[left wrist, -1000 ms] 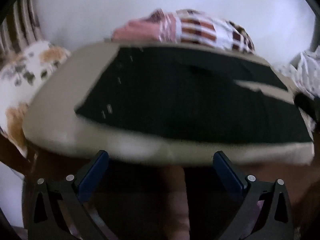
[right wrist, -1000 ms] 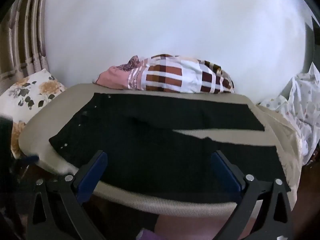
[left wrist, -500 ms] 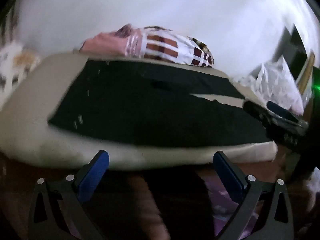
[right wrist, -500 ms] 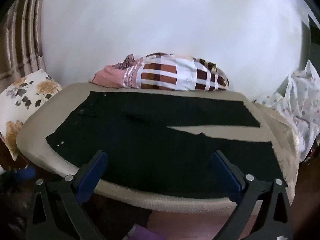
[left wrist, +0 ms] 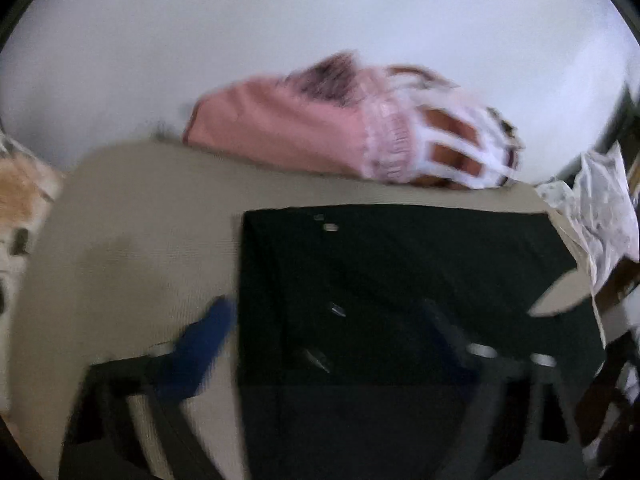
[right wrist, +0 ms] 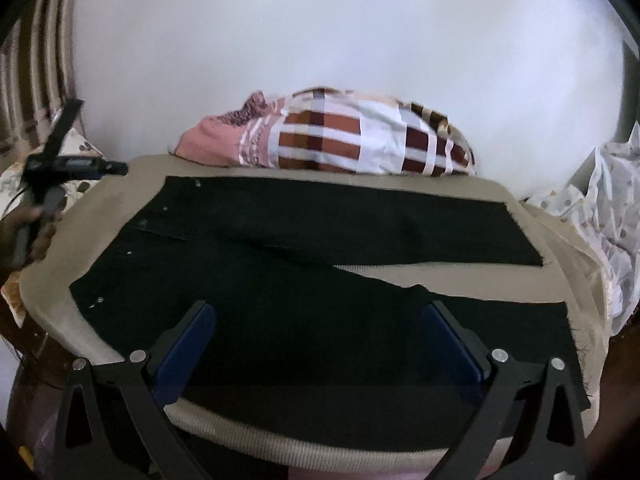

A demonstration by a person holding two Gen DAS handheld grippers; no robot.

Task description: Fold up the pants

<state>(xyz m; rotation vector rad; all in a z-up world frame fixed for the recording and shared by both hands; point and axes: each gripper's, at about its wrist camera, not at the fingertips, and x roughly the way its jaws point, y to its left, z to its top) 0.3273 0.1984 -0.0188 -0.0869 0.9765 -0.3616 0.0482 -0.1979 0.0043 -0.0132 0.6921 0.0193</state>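
Pink/plaid cloth bundle [right wrist: 332, 138] at far edge of beige cushion [right wrist: 440, 276]; floral pillow [left wrist: 16, 196] left; white wall [right wrist: 320, 32] behind.

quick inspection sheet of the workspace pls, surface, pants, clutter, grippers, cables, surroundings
surface: beige padded board, mostly covered.
job's things: black pants laid flat, unfolded, legs spread apart toward the right.
clutter: pink and plaid bundle at the far edge; spotted white cloth at right.
grippers: left gripper blurred over the waist end, jaws apart after just closing partway, gripping nothing; right gripper open above the near leg, pressing on nothing.
cables: nothing seen.
surroundings: white wall; floral pillow at left.
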